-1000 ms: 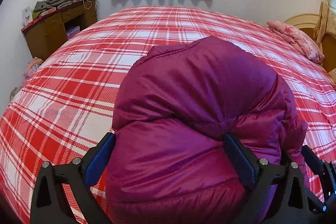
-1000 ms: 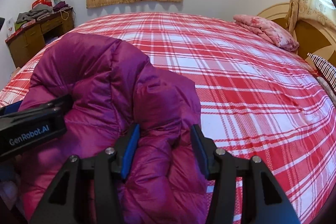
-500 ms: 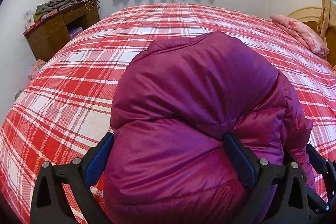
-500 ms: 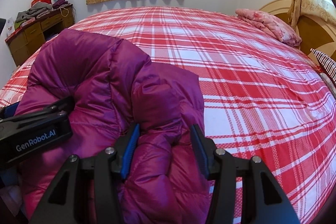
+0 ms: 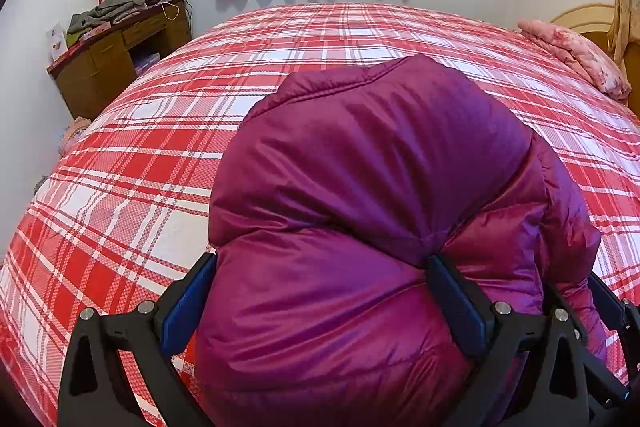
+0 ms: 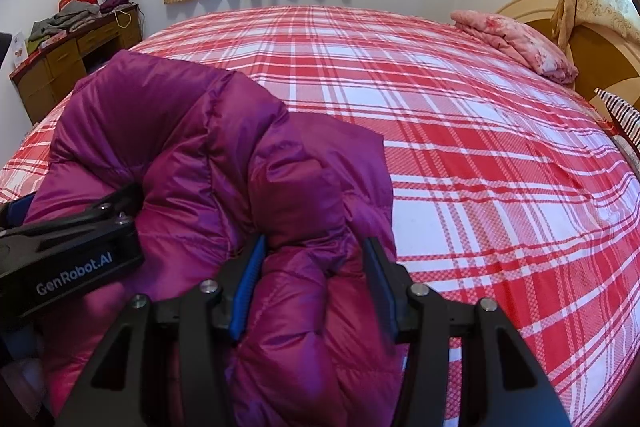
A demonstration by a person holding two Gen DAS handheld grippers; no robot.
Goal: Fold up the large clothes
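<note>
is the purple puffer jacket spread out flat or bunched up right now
Bunched up: the purple puffer jacket sits in a rounded heap, pinched by both claws.

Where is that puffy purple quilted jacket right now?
The puffy purple quilted jacket is bundled at the near edge of the red plaid bed, clamped between both grippers, left gripper and right gripper.

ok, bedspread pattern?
Red and white plaid bedspread; clearest in the right wrist view.

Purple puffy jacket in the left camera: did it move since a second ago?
No, hardly at all. The purple puffy jacket stops just as short of the red plaid bedspread's far edge, clamped in the left gripper.
</note>
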